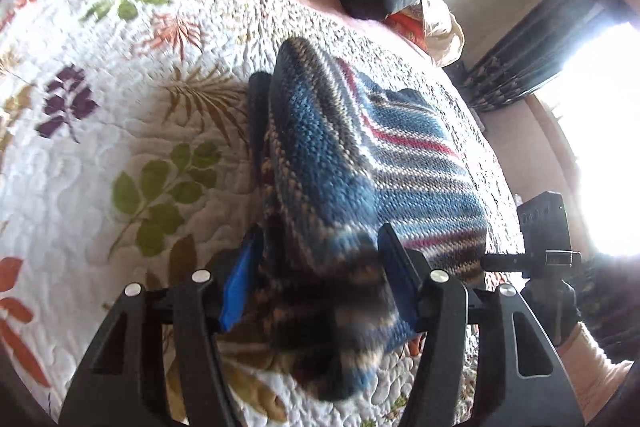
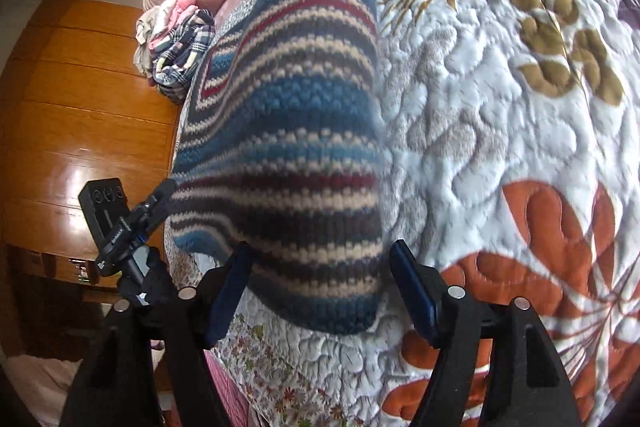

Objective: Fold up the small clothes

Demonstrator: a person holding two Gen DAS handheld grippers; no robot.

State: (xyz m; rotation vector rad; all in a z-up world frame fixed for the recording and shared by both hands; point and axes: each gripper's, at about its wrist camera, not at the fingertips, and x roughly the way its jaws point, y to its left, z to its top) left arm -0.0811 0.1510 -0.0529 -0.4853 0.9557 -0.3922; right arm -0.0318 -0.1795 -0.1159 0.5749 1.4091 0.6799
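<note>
Sweater [image 1: 360, 155] striped, on quilt [image 1: 120, 147]; left tool [image 1: 316, 283] clamped on its hem, right tool [image 2: 320, 287] apart.

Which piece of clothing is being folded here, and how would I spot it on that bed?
Start at the white floral quilt covering the bed. The striped knit garment lies on it by the edge, between the fingers of both hand-held grippers. Its chunky blue, cream, grey and red stripes set it apart from the plaid clothes pile beside the pink bedding.
</note>
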